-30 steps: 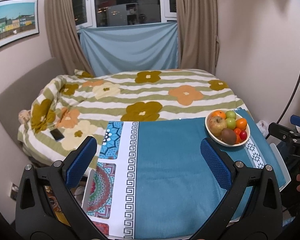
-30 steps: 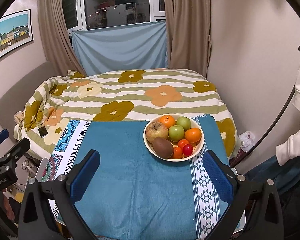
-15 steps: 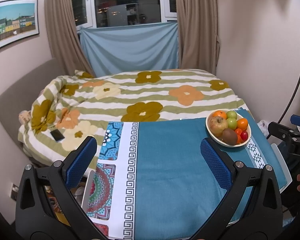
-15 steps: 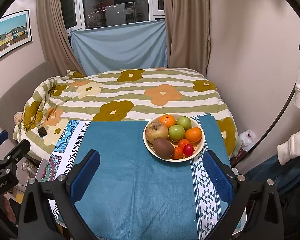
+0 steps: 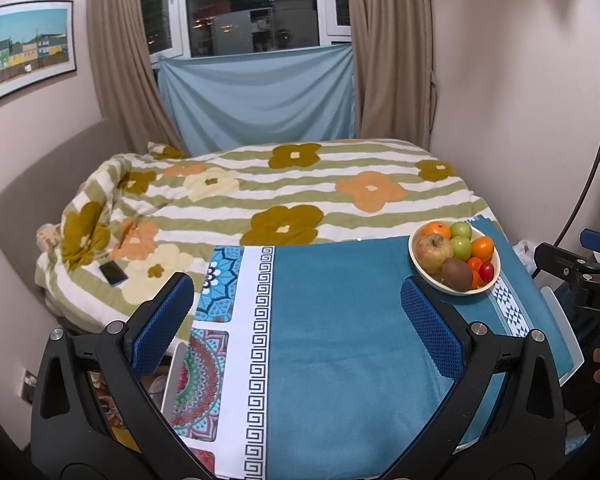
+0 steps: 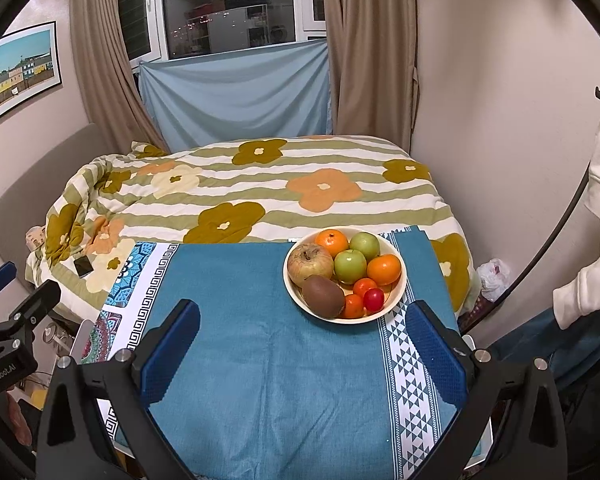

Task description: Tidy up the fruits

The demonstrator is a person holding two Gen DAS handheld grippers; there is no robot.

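A cream bowl (image 6: 396,300) of fruit stands on the far right part of a teal cloth (image 6: 260,380), its near right edge overlapping the cloth's white triangle-patterned band (image 6: 404,368). Inside the bowl: a large russet apple (image 6: 310,265) at left, a brown kiwi (image 6: 323,296) at front touching the apple, two green apples (image 6: 350,266) at centre and back, one orange (image 6: 331,242) at the back and another (image 6: 384,269) at right, two small orange fruits (image 6: 365,286) and a small red fruit (image 6: 373,299) at front right. The fruits lie packed against one another.

The right gripper (image 6: 300,344) hangs above the cloth on the near side of the bowl, its blue-padded fingers (image 6: 168,352) spread wide with nothing between them; the bowl sits just beyond the fingertips, toward the right finger. The left gripper (image 5: 296,312) is likewise spread and empty, over the cloth's left part near the Greek-key border (image 5: 260,340); in this view the bowl (image 5: 496,276) lies just beyond the right finger (image 5: 432,328). Bare cloth alone lies between each gripper and the bowl.

Beyond the cloth lies a bed with a striped, flower-printed quilt (image 6: 260,196); a dark phone (image 5: 114,273) rests on its left side. Behind are a blue sheet (image 6: 236,100) hung below a window (image 6: 228,8), tan curtains (image 6: 372,48), and a framed picture (image 5: 28,52) on the left wall. A white garment (image 6: 596,216) hangs at right.
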